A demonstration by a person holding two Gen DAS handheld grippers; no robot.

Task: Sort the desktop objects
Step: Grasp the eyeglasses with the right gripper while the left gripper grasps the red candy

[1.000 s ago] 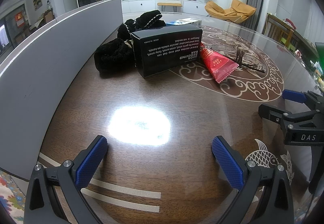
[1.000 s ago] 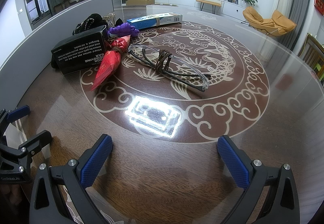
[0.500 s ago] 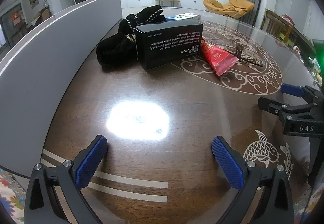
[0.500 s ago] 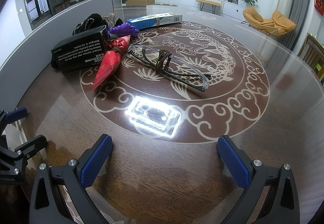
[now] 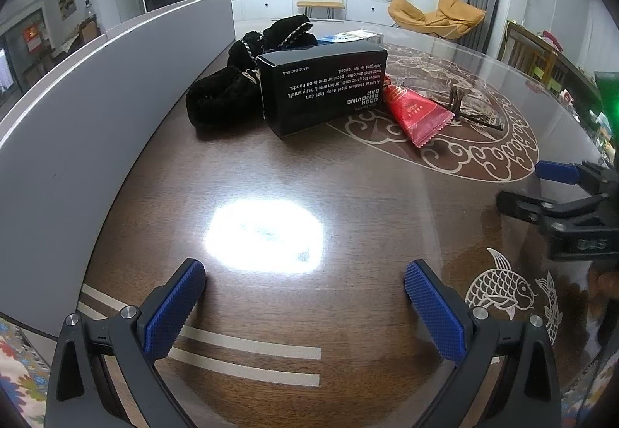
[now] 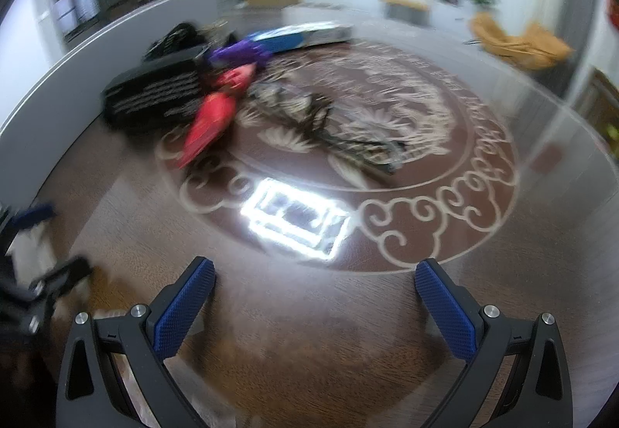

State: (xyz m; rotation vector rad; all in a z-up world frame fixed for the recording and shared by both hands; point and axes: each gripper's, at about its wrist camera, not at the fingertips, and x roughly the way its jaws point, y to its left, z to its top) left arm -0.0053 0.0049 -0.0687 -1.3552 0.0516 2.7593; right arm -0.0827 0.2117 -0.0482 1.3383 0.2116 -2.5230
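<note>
Both grippers hang wide apart and empty above a dark round table [image 5: 348, 203]: the left gripper [image 5: 305, 296] faces a black box [image 5: 323, 87] lying lengthwise across its view, a red packet [image 5: 416, 112] touching the box's right end and pointing its crimped end toward the camera; the right gripper [image 6: 315, 298] sees the scene blurred.

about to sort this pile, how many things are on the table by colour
black: 2, the box and the fuzzy pouch
red: 1, the snack packet
purple: 1, a blurred item
blue: 1, the long box
clear and brown: 1, glasses with a band
total: 6
</note>
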